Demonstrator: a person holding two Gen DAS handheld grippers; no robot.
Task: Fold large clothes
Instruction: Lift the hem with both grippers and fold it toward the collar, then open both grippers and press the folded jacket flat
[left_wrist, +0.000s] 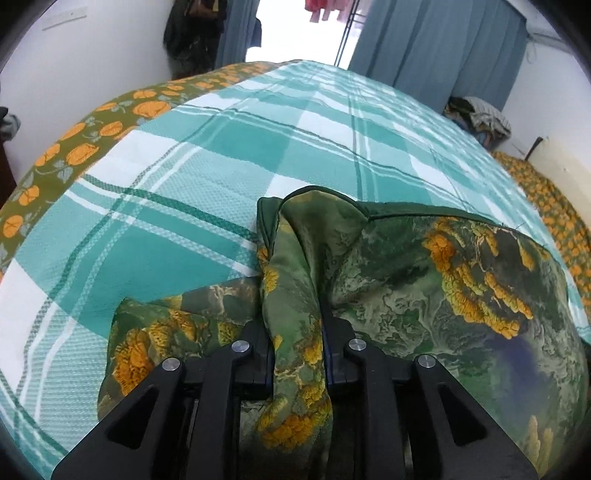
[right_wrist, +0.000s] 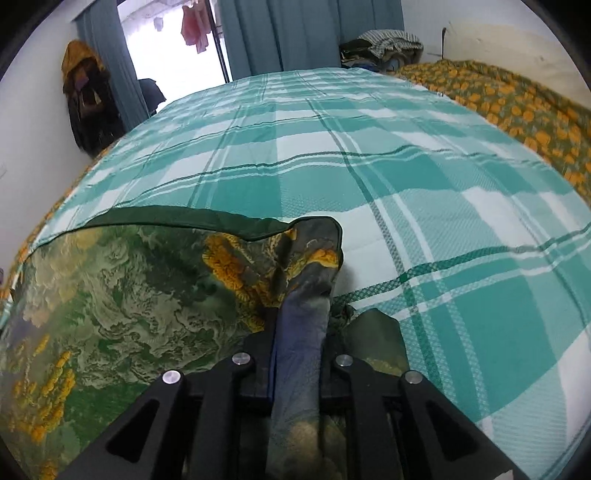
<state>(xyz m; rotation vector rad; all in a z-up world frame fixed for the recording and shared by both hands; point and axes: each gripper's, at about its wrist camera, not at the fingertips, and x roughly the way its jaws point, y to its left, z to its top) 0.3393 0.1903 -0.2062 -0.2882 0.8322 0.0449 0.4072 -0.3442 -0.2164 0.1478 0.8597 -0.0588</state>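
The green-and-orange printed garment (left_wrist: 406, 280) looked silky and faintly glossy; the teal-and-white checked woven bedspread (left_wrist: 207, 177) looked matt and coarse.

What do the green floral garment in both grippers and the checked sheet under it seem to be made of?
The green floral garment looks like thin, smooth, slightly glossy printed fabric, perhaps silky synthetic: it bunches into soft folds between the left gripper and right gripper. The checked sheet looks matte woven cotton; a dotted weave texture shows.

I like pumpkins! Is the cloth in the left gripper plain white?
No, the cloth in the left gripper is green with orange patches.
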